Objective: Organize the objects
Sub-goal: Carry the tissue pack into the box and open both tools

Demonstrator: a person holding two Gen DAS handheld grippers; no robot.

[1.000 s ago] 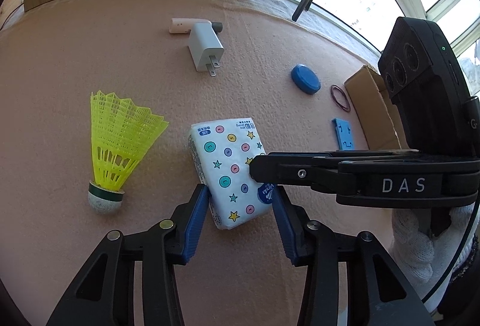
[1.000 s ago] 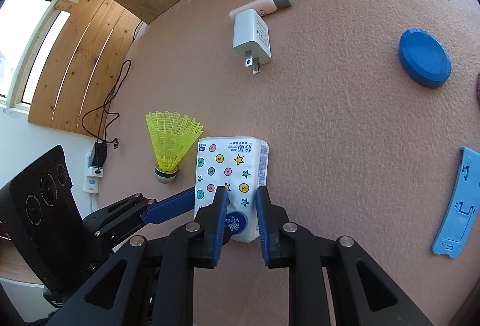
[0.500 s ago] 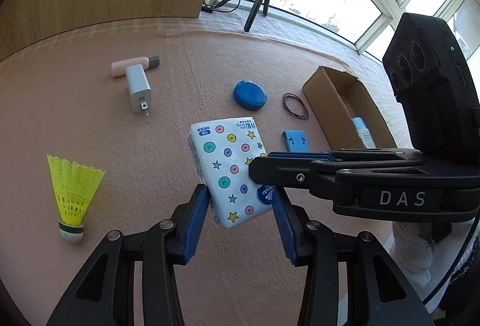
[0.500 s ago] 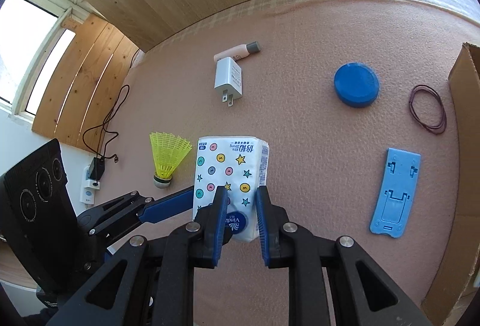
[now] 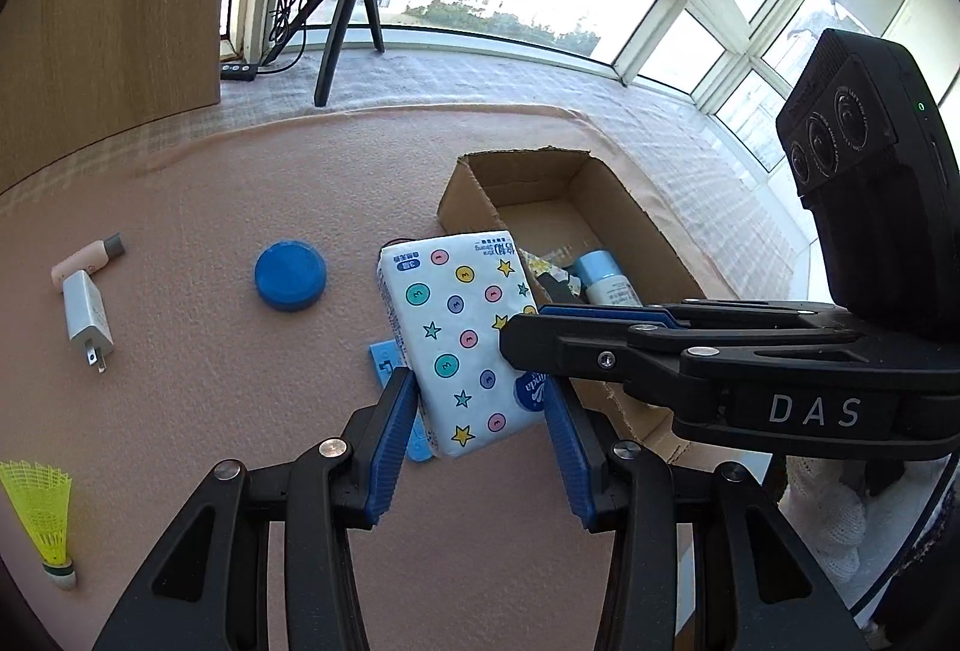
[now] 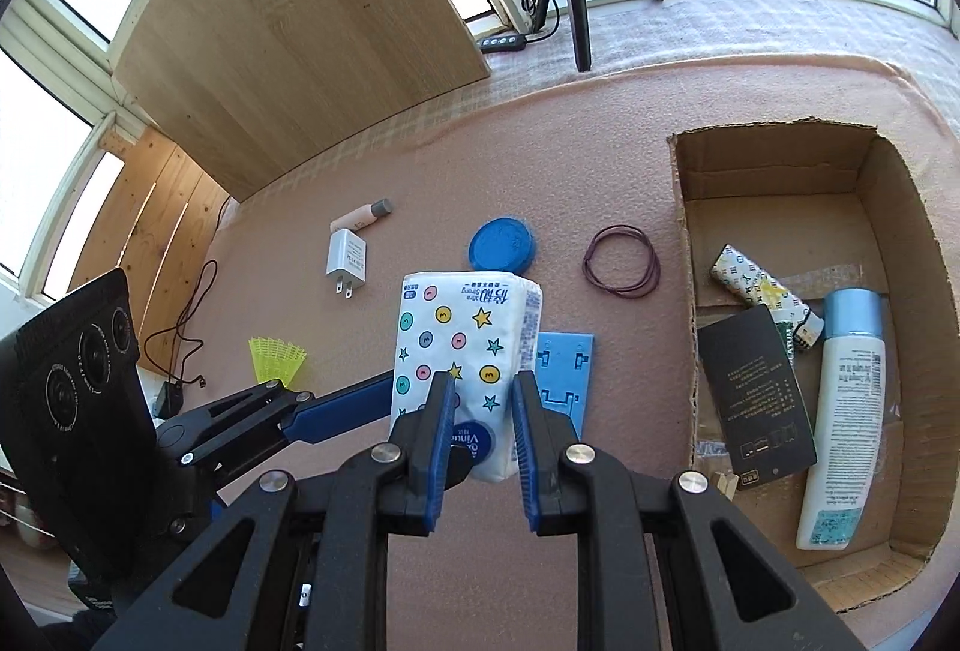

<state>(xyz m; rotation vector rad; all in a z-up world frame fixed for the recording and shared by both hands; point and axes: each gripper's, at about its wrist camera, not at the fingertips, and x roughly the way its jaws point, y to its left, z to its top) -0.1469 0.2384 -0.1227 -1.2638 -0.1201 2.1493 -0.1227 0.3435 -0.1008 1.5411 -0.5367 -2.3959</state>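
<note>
A white tissue pack (image 5: 456,315) printed with coloured dots and stars hangs in the air above the pink mat, held from two sides. My left gripper (image 5: 477,399) is shut on its long sides. My right gripper (image 6: 483,387) is shut on the pack's (image 6: 462,327) near end, by the blue logo. The right gripper's arm crosses the left wrist view from the right, and the left gripper's blue finger (image 6: 336,411) shows in the right wrist view. An open cardboard box (image 5: 528,183) lies just beyond and to the right of the pack, also seen as the box (image 6: 774,159).
On the mat lie a blue cap (image 6: 501,244), white charger (image 6: 347,261), pink tube (image 6: 360,216), yellow shuttlecock (image 6: 277,354), blue holder (image 6: 564,369) and rubber band (image 6: 622,261). The box holds a white bottle (image 6: 846,405), black carton (image 6: 756,399) and patterned packet (image 6: 759,288). A tripod (image 5: 342,27) stands behind.
Both grippers have lifted the tissue pack off the mat and carried it rightward; the shuttlecock and charger have slid away left, and the cardboard box has come into view.
</note>
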